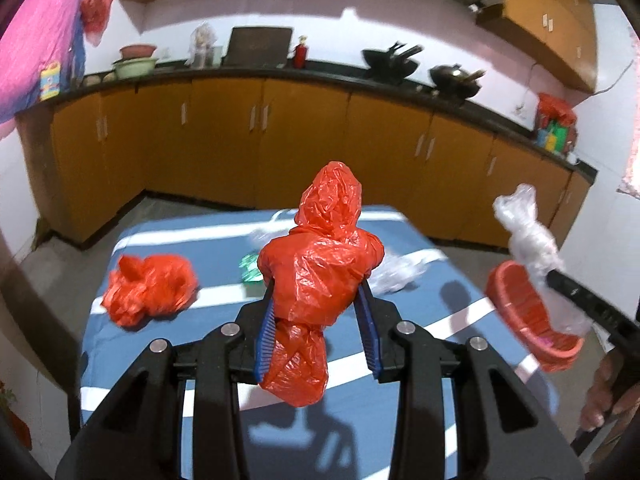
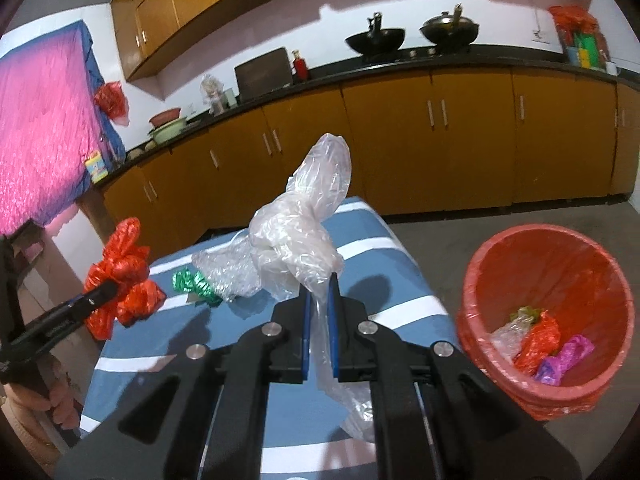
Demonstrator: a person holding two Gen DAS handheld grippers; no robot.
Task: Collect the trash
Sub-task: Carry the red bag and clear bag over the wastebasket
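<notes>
My left gripper (image 1: 318, 292) is shut on a crumpled red plastic bag (image 1: 320, 256) and holds it above the blue striped table (image 1: 224, 248); the bag also shows in the right wrist view (image 2: 120, 276). My right gripper (image 2: 320, 284) is shut on a clear plastic bag (image 2: 300, 236), also held above the table; this bag shows in the left wrist view (image 1: 528, 236). A red bin (image 2: 548, 312) lined with red plastic stands on the floor to the right of the table and holds several scraps. It also shows in the left wrist view (image 1: 528, 316).
On the table lie another red bag (image 1: 148, 288), a green foil wrapper (image 2: 196, 284) and clear bubble wrap (image 2: 228, 268). Orange cabinets (image 1: 280, 136) under a dark counter with woks run behind the table. A pink cloth (image 2: 44, 132) hangs at left.
</notes>
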